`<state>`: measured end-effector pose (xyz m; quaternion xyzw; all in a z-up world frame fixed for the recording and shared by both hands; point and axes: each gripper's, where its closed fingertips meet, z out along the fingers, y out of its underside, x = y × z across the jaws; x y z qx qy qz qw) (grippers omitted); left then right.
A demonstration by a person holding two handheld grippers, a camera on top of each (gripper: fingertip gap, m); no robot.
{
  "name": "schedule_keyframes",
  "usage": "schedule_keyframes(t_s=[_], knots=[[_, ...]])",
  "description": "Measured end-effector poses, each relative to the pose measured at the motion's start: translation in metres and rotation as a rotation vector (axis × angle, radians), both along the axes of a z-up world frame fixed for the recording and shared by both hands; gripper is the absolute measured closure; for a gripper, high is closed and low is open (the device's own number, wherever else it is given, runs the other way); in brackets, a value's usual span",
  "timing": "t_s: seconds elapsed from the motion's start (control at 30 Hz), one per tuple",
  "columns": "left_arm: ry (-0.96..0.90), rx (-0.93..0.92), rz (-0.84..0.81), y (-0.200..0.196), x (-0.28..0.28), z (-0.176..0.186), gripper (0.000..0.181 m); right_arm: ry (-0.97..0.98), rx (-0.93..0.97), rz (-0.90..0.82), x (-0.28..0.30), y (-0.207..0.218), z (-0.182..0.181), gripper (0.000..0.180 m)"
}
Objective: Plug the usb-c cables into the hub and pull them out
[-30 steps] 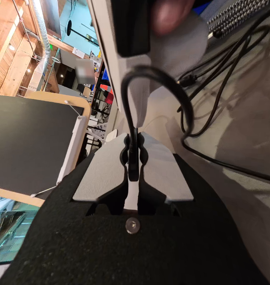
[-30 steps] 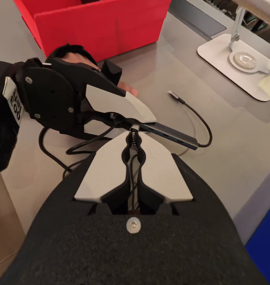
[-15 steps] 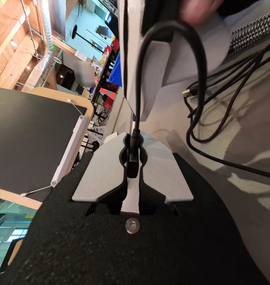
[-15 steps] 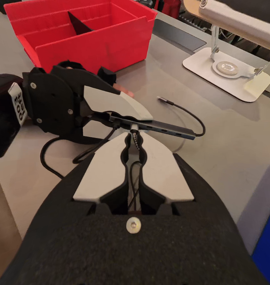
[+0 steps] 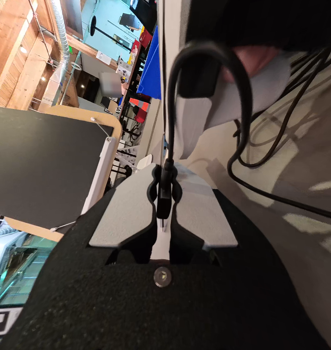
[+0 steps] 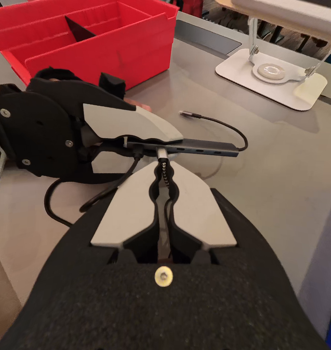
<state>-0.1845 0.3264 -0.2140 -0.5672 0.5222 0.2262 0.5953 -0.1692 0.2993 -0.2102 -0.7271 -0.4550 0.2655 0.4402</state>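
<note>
In the right wrist view my left gripper [image 6: 177, 146] is shut on the left end of a slim dark grey hub [image 6: 204, 149] and holds it level above the grey table [image 6: 274, 189]. A black cable [image 6: 136, 157] is plugged into the hub's near side. My right gripper [image 6: 163, 164] is shut on a braided cable [image 6: 165, 178] just behind its silver plug [image 6: 162, 153], which sits in the hub. In the left wrist view my left gripper [image 5: 164, 168] shows the black plug [image 5: 163, 197] between its fingers, with its cable looping up.
A red divided bin [image 6: 104, 47] stands behind the left gripper. A white stand base [image 6: 293, 98] sits at the back right. The hub's own tail cable [image 6: 227, 125] curls on the table. Loose black cables [image 5: 270, 144] lie on the table. A black board [image 5: 38, 161] is at left. The tips of both grippers are at nearly the same place. From either gripper's tips it is about 35 cm to the white stand base [image 6: 293, 98].
Both grippers and the hub have shifted together, and the hub now lies more level. More of the silver plug shows between my right fingertips and the hub.
</note>
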Motion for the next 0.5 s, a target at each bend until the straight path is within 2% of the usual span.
schedule_keyframes(t_s=[0.33,0.43,0.5], knots=[[-0.058,0.057,-0.12,-0.009,0.011,0.009,0.17,0.154,-0.139,0.182,0.011,-0.008,0.013,0.176],[-0.032,0.033,-0.109,-0.007,0.01,0.005,0.171,0.158,-0.124,0.186,0.01,-0.007,0.011,0.173],[-0.043,-0.019,-0.113,-0.007,0.009,0.002,0.171,0.152,-0.063,0.203,0.011,-0.007,0.014,0.165]])
